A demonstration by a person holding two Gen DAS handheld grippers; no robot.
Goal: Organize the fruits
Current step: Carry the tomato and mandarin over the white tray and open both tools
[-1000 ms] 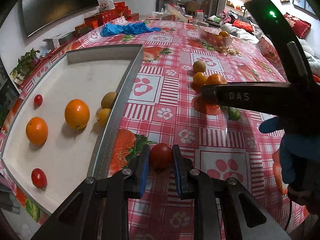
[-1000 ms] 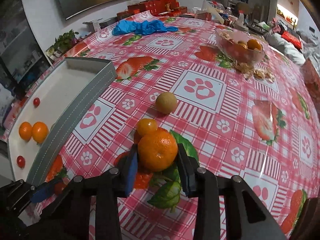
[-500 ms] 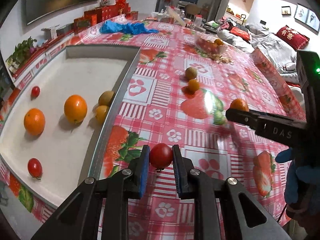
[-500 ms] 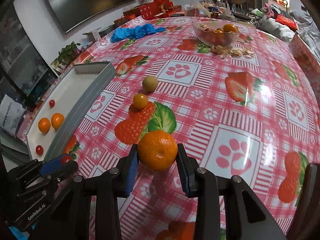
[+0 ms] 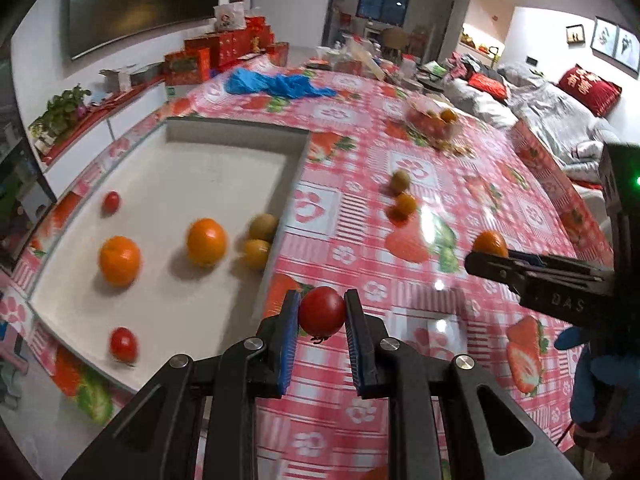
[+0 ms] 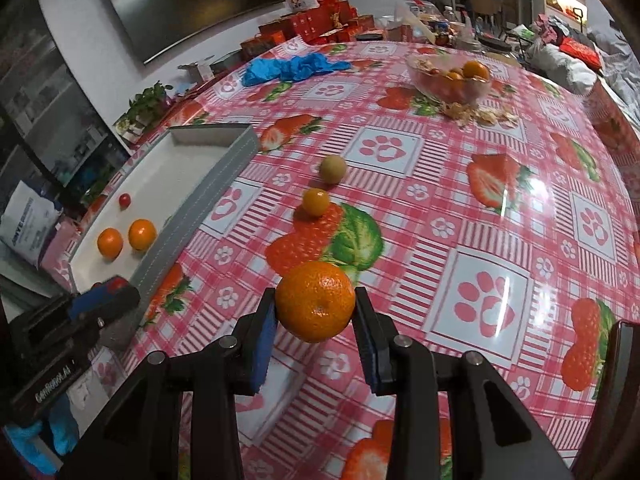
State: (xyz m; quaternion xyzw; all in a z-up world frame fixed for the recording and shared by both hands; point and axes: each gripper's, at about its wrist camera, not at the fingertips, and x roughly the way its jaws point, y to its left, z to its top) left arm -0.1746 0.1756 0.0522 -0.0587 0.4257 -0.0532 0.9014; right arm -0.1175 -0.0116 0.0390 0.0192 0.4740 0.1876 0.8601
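Tomato (image 5: 322, 311) clamped in left gripper (image 5: 321, 322) just right of tray (image 5: 280, 216) rim, tray lying left, nearer than right gripper (image 6: 315, 322) clamping orange (image 6: 315, 300) over mid-table.

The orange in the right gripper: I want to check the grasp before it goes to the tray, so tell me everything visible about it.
The orange is round, bright and dimpled, with a small pale navel mark facing the camera. It looks whole and unbruised. The right gripper is shut on it, one blue-padded finger pressing each side at about its widest part. It hangs clear above the pink patterned tablecloth, touching nothing else. From the left wrist view only its top shows above the fingers.
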